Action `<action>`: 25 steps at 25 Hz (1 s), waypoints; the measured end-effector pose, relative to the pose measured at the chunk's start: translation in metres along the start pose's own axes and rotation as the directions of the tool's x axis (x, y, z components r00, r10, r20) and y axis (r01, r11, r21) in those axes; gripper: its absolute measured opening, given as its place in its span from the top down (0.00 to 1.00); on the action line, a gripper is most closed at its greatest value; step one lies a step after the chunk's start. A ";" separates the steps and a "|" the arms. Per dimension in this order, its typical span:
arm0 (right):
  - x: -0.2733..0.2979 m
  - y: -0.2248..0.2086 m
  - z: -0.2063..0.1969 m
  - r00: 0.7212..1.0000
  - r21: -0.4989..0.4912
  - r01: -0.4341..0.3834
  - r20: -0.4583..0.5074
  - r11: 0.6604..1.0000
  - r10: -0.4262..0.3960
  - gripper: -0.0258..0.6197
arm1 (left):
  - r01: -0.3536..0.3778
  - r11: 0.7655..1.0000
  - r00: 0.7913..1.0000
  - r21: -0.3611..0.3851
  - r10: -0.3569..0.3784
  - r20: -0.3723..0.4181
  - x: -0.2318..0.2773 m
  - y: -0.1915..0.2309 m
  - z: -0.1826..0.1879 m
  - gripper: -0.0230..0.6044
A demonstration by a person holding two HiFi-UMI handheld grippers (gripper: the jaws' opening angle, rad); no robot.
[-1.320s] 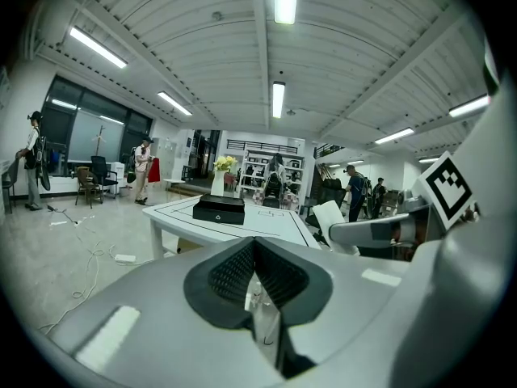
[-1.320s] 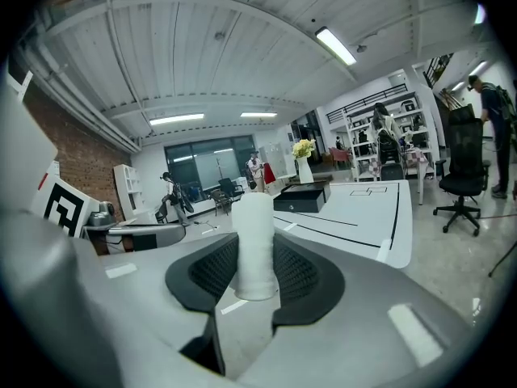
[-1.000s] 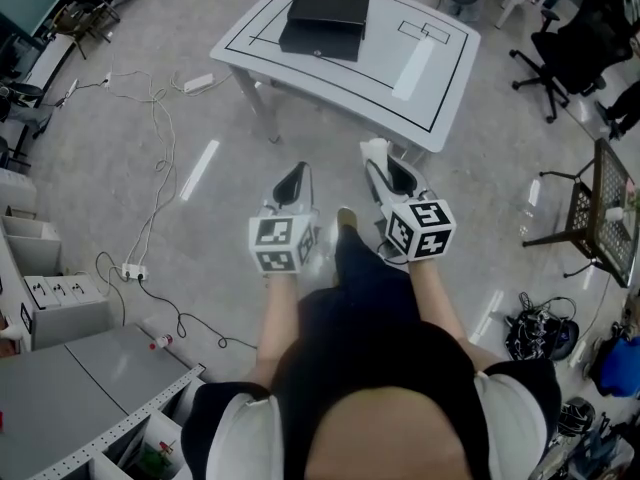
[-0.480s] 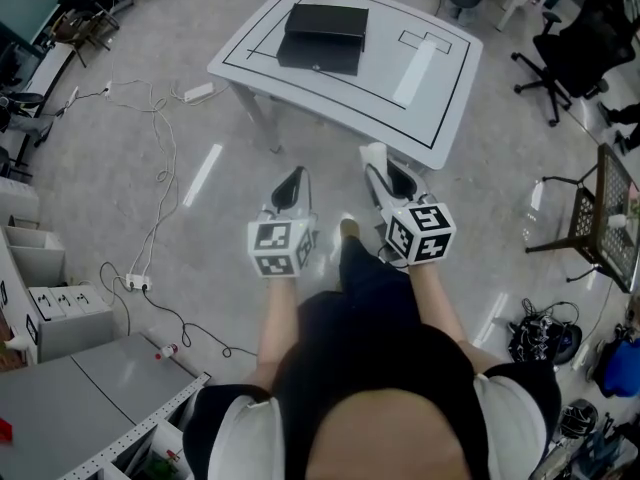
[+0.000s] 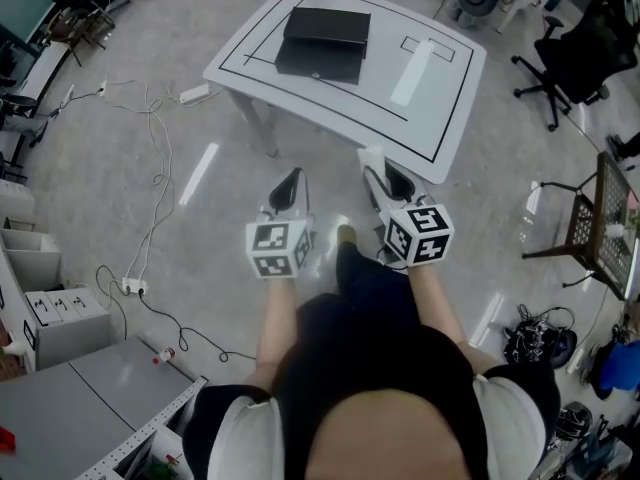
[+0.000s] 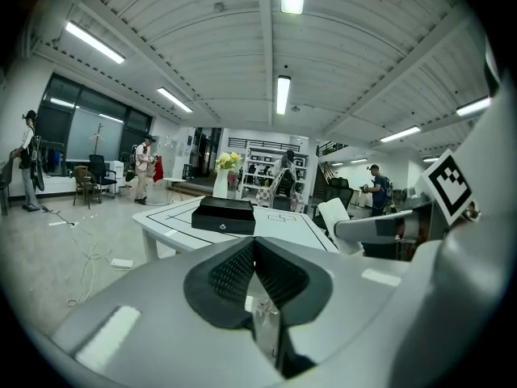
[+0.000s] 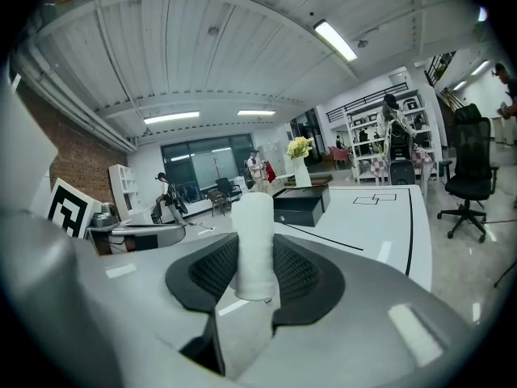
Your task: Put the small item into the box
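Note:
A black box (image 5: 322, 43) sits on the far left part of a white table (image 5: 440, 98) marked with black lines. Both grippers hang over the floor, short of the table's near edge. My right gripper (image 5: 385, 175) is shut on the small white cylindrical item (image 5: 373, 155). In the right gripper view the item (image 7: 254, 245) stands upright between the pads, with the box (image 7: 300, 204) beyond it. My left gripper (image 5: 291, 181) is shut with nothing in it; its pads (image 6: 242, 267) meet, and the box (image 6: 226, 214) lies ahead.
Cables (image 5: 155, 158) and a power strip (image 5: 130, 286) lie on the floor at left. A black office chair (image 5: 570, 53) and a dark mesh stand (image 5: 605, 233) are at right. Grey cabinets (image 5: 80, 378) fill the lower left. Several people stand far off.
The table and box have shifted slightly nearer and lower in the head view as the person steps toward them. Both grippers keep their pose and grip.

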State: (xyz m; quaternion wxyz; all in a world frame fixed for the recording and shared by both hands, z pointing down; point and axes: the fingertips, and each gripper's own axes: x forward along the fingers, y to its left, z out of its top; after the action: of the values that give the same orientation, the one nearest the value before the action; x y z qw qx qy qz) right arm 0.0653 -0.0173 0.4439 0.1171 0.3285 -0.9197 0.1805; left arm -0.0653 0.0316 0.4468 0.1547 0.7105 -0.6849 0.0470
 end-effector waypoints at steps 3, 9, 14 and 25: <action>0.010 -0.006 0.003 1.000 0.000 -0.001 -0.005 1.000 0.001 0.75 | -0.006 1.000 1.000 -0.001 0.006 -0.009 0.011 0.006 -0.001 0.95; 0.032 -0.016 0.010 1.000 0.009 -0.005 -0.014 1.000 0.006 0.75 | -0.011 1.000 1.000 0.000 0.011 -0.020 0.033 0.018 0.003 0.95; 0.050 -0.025 0.012 1.000 0.014 -0.006 -0.025 1.000 0.006 0.75 | -0.009 1.000 1.000 0.001 0.009 -0.027 0.052 0.027 0.007 0.95; 0.087 -0.048 0.029 0.999 0.019 -0.012 -0.031 1.000 0.013 0.75 | 0.007 1.000 0.999 0.017 -0.006 -0.038 0.096 0.037 0.019 0.95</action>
State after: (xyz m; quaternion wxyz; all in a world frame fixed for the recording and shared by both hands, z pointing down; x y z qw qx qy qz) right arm 0.0274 -0.1122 0.4590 0.1272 0.3209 -0.9181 0.1949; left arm -0.0992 -0.0664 0.4612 0.1618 0.7129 -0.6792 0.0659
